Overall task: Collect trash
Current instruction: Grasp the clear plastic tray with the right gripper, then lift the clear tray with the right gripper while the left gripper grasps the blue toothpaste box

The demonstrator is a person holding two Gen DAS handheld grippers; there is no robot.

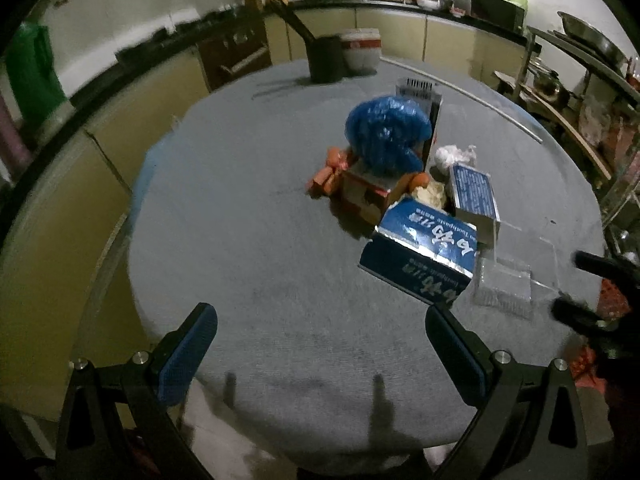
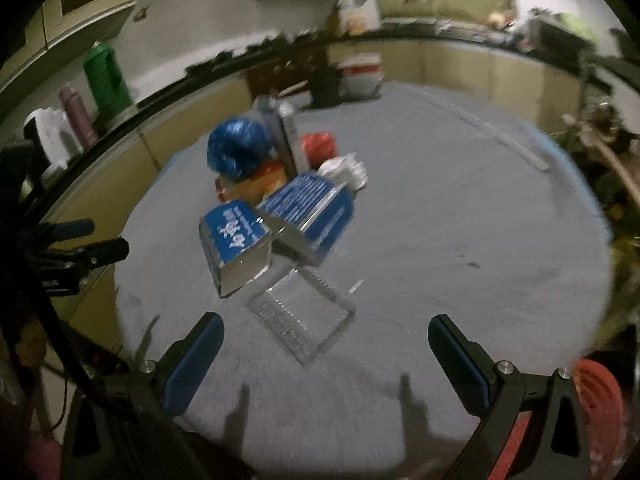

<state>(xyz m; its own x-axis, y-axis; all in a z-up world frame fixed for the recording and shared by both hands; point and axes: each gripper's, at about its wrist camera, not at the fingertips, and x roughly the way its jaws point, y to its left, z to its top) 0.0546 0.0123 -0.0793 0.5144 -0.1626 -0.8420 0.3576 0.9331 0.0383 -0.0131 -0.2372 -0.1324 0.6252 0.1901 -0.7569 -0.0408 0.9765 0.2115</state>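
Observation:
A heap of trash sits mid-table: a crumpled blue plastic bag (image 1: 386,134) on an orange carton (image 1: 366,194), two blue toothpaste boxes (image 1: 424,256) (image 1: 474,196), a white paper wad (image 1: 454,156) and a clear plastic tray (image 1: 506,284). My left gripper (image 1: 320,350) hangs open over bare cloth, short of the pile. The right gripper (image 2: 324,354) is open too, just before the clear tray (image 2: 304,322), with the blue boxes (image 2: 236,244) (image 2: 310,210), blue bag (image 2: 238,152) and a red wad (image 2: 318,146) beyond. Nothing is held.
The round table wears a grey cloth (image 1: 248,216). A dark bin (image 1: 326,60) and a red-and-white container (image 1: 362,50) stand behind its far edge. Kitchen counters (image 1: 420,8) and a metal rack (image 1: 580,80) ring the room. A red basket (image 2: 600,396) sits low right.

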